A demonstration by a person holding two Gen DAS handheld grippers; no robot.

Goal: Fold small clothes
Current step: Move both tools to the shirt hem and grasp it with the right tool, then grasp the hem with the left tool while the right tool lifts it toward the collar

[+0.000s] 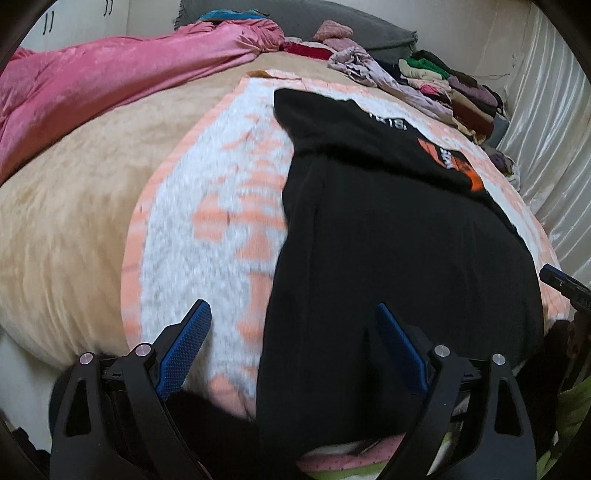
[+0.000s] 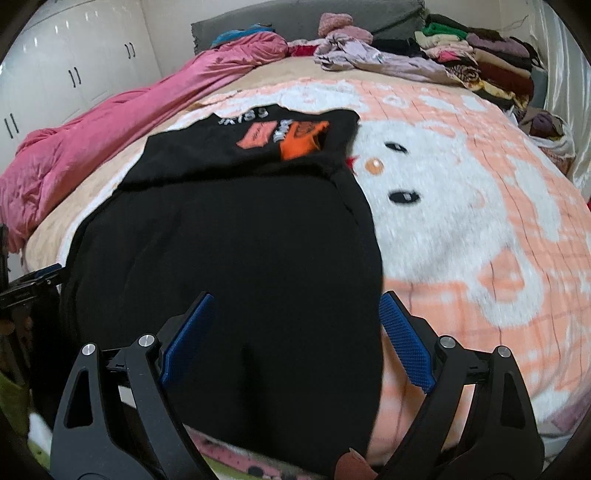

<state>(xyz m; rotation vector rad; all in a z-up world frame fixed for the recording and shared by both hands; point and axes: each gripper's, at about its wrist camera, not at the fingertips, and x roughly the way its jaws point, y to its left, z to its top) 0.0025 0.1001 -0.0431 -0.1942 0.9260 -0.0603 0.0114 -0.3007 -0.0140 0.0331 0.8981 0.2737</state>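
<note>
The black cloth garment [image 2: 229, 258] looks soft and matt, with flat orange and white print at twelve o'clock on it. Under it lies a fuzzy peach-and-white plush blanket [image 2: 461, 236], its pile rough and fleecy. The pink quilt [image 1: 92, 85] at ten o'clock has a satiny, crinkled sheen. At two o'clock the white curtain [image 1: 546, 122] is glossy. The left gripper [image 1: 293, 314] and the right gripper [image 2: 297, 302] show matt black plastic, textured blue rubbery pads [image 2: 406, 339] and shiny metal pins.

bed [image 2: 229, 79]: beige cover | headboard [image 2: 295, 18]: grey | wardrobe [image 2: 74, 66]: white, glossy | curtain [image 1: 546, 110]: pale, shiny
</note>
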